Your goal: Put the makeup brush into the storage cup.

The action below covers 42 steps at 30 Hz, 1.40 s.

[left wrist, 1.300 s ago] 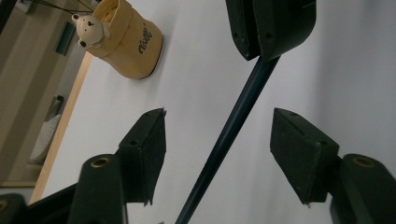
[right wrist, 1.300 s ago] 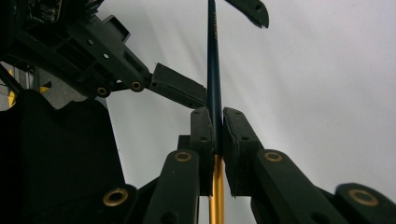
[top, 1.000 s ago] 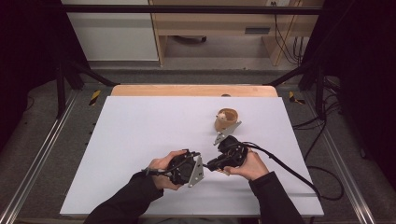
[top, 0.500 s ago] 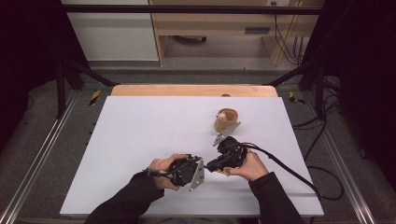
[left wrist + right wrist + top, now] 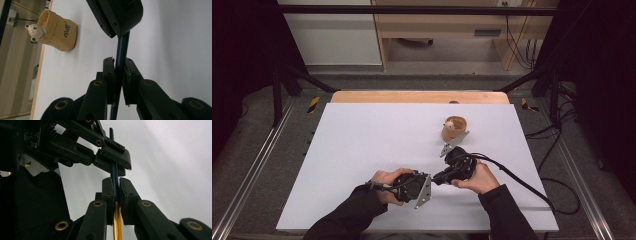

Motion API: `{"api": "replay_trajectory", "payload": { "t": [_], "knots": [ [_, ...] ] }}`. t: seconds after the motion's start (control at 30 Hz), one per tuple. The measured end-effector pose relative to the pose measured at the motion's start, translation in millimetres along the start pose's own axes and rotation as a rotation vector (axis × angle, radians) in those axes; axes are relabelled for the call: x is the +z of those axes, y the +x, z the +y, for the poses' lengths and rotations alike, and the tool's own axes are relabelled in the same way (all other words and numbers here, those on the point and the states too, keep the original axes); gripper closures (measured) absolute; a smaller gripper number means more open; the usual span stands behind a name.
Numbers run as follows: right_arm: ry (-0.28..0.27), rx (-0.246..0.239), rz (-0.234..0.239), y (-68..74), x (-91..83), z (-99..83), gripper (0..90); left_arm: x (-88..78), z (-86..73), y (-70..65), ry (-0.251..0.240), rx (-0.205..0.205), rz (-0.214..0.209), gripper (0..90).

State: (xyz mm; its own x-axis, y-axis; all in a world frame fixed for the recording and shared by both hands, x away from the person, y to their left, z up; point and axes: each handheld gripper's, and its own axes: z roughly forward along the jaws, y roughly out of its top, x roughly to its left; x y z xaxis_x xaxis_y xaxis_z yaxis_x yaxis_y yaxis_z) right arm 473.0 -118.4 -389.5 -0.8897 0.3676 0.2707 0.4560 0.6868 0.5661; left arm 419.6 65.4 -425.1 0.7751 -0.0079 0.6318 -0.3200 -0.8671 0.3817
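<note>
White table [image 5: 362,150], dark floor around it. My left gripper [image 5: 119,72] and right gripper [image 5: 115,192] both pinch one thin pen [image 5: 114,173], blue at one end, gold at the other, low over the near edge. Beyond them a tan bear cup [image 5: 454,128] stands clear.

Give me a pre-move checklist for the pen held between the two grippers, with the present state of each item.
1. Left gripper shut on the pen: ok, both jaws press the dark blue shaft.
2. Right gripper shut on the pen: ok, clamped where the blue shaft meets the gold part.
3. Two grippers facing each other along one line: ok, the pen runs straight through both.
4. Bear cup out of the way: ok, it stands upright beyond the grippers, apart from them.
5. Cap loosened or separated: cannot tell.
6. White table beside the hands bare: ok.
</note>
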Motion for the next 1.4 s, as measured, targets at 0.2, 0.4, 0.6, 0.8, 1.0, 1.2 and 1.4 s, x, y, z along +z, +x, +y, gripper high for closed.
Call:
{"api": "replay_trajectory", "payload": {
  "t": [0.2, 0.4, 0.6, 0.8, 1.0, 1.2, 1.4],
  "knots": [
    [0.018, -0.013, 0.0, 0.0, -0.3, -0.2, 83.0, 0.8, 0.5, -1.0, 0.003, 0.013, -0.01, 83.5],
    [-0.006, -0.008, -0.009, 0.9, -1.5, -0.5, 81.6, -0.5, 0.1, 0.1, -0.001, -0.006, -0.021, 83.7],
    [-0.06, -0.014, -0.053, 0.8, -12.9, -0.7, 75.2, -2.3, -2.2, 2.8, 0.022, -0.014, -0.031, 83.7],
    [-0.194, -0.017, -0.172, 0.7, -32.4, -2.4, 59.3, -4.3, -5.2, 4.8, 0.027, -0.049, -0.035, 83.6],
    [-0.335, 0.009, -0.279, -2.0, -45.1, -7.6, 43.7, -6.5, -10.9, 5.2, 0.03, -0.09, -0.036, 83.6],
    [-0.425, 0.061, -0.361, -6.2, -52.1, -14.1, 30.2, -11.3, -17.8, 7.0, 0.019, -0.164, -0.046, 83.6],
    [-0.524, 0.083, -0.399, -10.4, -61.9, -24.2, 22.7, -13.8, -25.7, 7.0, 0.015, -0.235, -0.048, 83.6]
  ]
}}
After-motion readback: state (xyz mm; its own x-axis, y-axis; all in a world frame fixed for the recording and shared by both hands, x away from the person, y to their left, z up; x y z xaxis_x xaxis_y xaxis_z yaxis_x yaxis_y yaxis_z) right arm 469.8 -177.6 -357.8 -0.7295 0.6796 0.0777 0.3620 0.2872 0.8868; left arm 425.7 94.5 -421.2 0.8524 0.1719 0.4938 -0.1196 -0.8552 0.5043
